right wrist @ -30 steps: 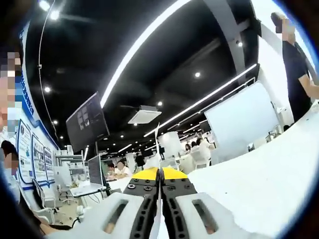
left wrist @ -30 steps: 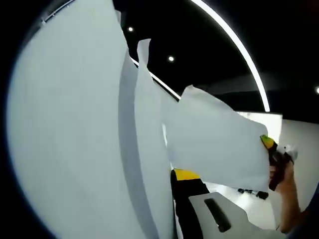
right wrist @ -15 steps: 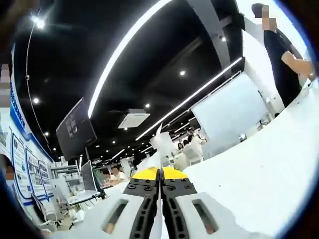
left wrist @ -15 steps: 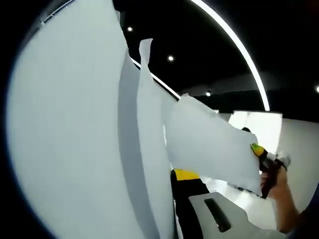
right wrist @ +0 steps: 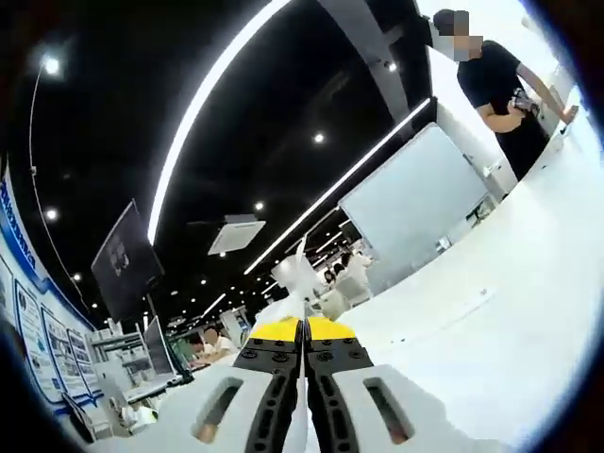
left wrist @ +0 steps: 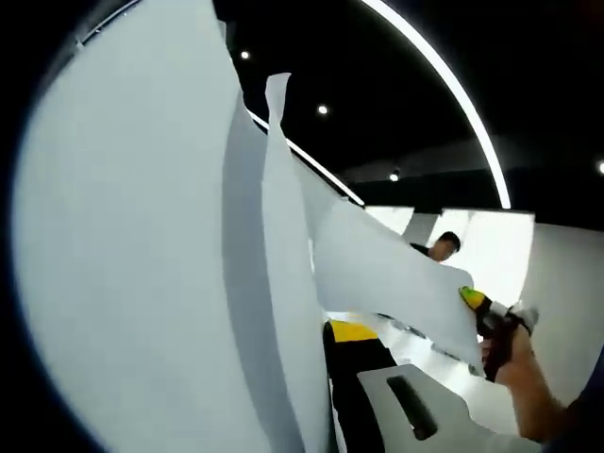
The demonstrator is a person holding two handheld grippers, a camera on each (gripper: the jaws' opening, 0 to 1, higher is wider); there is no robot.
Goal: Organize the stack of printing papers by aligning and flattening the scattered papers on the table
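While both grippers point(right wrist: 304, 330) pinch papers point(left wrist: 283, 283), sheets stand edge-up, long axis between them.

We can read no text, label, brand or number in either view. In the right gripper view, the blue wall posters point(right wrist: 21, 316) at the left edge carry print that is too small and blurred for us to make out, and the hanging dark monitor point(right wrist: 125, 266) shows nothing legible. In the left gripper view, the white paper sheets point(left wrist: 142, 264) appear blank to us.
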